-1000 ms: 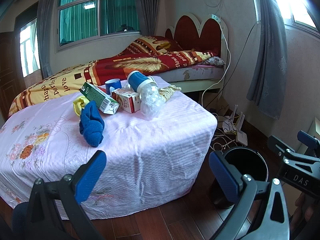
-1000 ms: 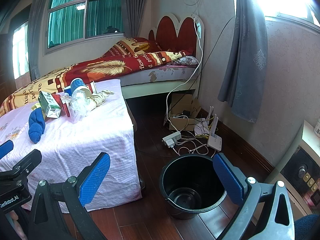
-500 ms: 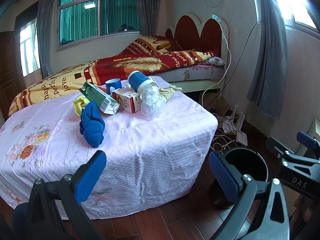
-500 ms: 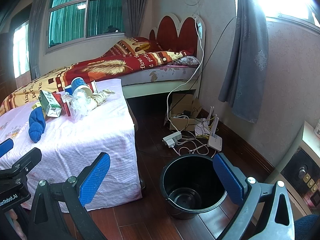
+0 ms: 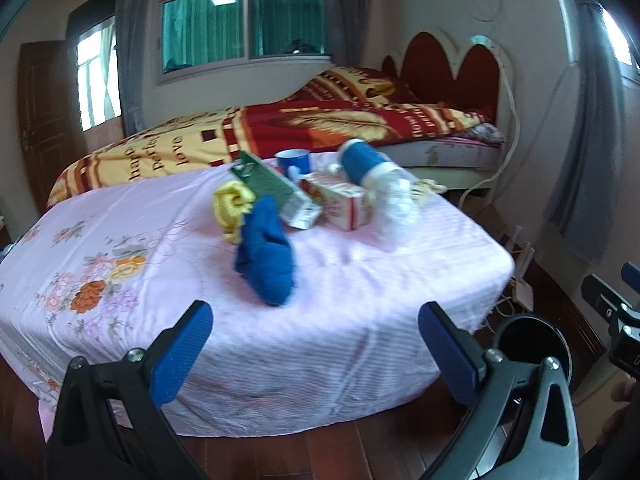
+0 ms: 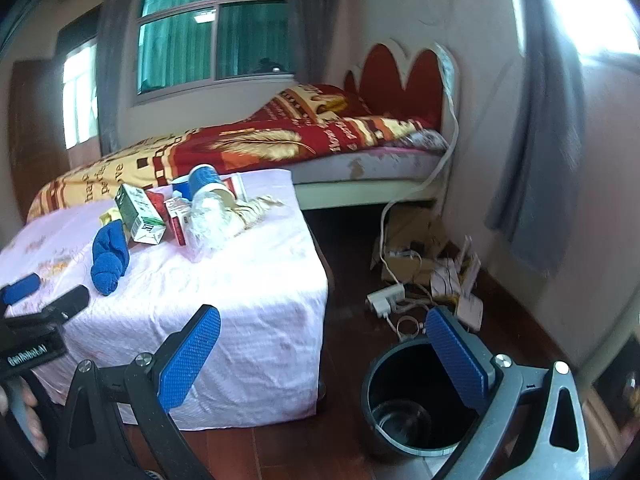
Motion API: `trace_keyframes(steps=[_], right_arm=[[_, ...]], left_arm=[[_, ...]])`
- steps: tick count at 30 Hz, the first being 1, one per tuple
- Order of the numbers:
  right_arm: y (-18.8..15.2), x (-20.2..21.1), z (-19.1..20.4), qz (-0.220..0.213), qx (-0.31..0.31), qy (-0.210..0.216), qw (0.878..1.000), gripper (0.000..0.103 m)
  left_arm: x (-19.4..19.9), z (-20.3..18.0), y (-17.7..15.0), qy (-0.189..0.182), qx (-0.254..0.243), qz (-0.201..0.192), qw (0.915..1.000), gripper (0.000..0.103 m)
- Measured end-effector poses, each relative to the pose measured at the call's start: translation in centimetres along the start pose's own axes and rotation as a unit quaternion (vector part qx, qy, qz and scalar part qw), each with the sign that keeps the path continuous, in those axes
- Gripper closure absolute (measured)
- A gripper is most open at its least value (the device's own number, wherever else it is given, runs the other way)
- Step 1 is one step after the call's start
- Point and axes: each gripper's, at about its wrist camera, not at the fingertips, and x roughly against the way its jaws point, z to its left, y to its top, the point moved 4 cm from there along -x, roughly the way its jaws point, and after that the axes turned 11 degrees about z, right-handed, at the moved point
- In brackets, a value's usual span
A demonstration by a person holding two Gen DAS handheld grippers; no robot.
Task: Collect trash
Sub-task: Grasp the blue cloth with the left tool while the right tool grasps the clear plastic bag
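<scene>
Left wrist view: the left gripper (image 5: 314, 344) hangs wide open and empty before the table (image 5: 380, 280). The trash, a green carton (image 5: 280, 190) among it, lies mid-table; best to come in level and take one piece squarely.

Right wrist view: the right gripper (image 6: 324, 354) gapes empty above the floor, its right finger over the black bin (image 6: 408, 408).

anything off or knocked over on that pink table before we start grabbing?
Yes. The blue-capped clear plastic bottle lies tipped on its side across the pile, crumpled, and the green carton leans askew against the red-and-white carton. No spill shows. On the floor, a tangle of cables sprawls beside the black bin.
</scene>
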Motion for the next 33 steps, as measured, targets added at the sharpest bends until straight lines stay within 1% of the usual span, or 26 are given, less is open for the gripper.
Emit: trace_keyframes(steps=[2,4,6,7,14,18,23,27,28,29,31,32,33], right_arm=[[0.8,-1.1,1.0,0.003,0.014,0.011,1.000,0.000],[1.6,-2.2,2.0,0.017,0.023,0.026,0.999,0.000],[2.3,-3.5,3.2,0.041,0.038,0.030,0.998,0.000],[2.7,-3.8,3.7,0.043,0.040,0.035,0.998,0.000],[5.7,-6.9,6.2,0.028,0.057,0.068,0.996,0.000],[7.4,-10.0,7.8,0.032,0.059,0.093,0.993,0.000],[8.3,-13.6,9.9,0.052,0.061,0.121,0.989,0.016],[8.9,-16.2,11.0,0.071,0.050,0.148,0.985,0.022],[9.0,-16.8,11.3,0.077,0.049,0.154,0.984,0.028],[9.0,-17.3,11.6,0.085,0.045,0.167,0.981,0.041],[8.9,-17.7,11.9,0.093,0.040,0.181,0.978,0.056],[8.9,-17.9,12.1,0.094,0.041,0.187,0.977,0.059],[8.8,-18.0,12.3,0.095,0.044,0.195,0.975,0.063]], left_arm=[[-0.6,1.0,0.3,-0.002,0.008,0.002,1.0000,0.000],[-1.3,2.2,0.7,-0.012,0.023,0.004,0.9997,0.000],[-2.1,3.2,1.0,-0.017,0.039,0.007,0.9991,0.000],[-2.3,3.6,1.2,-0.025,0.044,0.006,0.9987,0.000],[-5.1,4.5,2.4,-0.029,0.059,0.008,0.9978,0.001],[-7.0,4.8,3.1,-0.034,0.071,0.013,0.9968,0.008],[-9.4,4.7,3.3,-0.036,0.078,0.028,0.9959,0.015],[-10.9,5.0,3.5,-0.043,0.089,0.040,0.9943,0.025],[-11.0,5.0,3.5,-0.043,0.090,0.041,0.9942,0.027],[-11.2,5.1,3.6,-0.045,0.091,0.042,0.9939,0.029],[-11.3,5.2,3.8,-0.057,0.093,0.042,0.9931,0.038],[-11.4,5.3,3.9,-0.062,0.091,0.043,0.9930,0.040],[-11.5,5.2,3.9,-0.068,0.088,0.044,0.9928,0.049]])
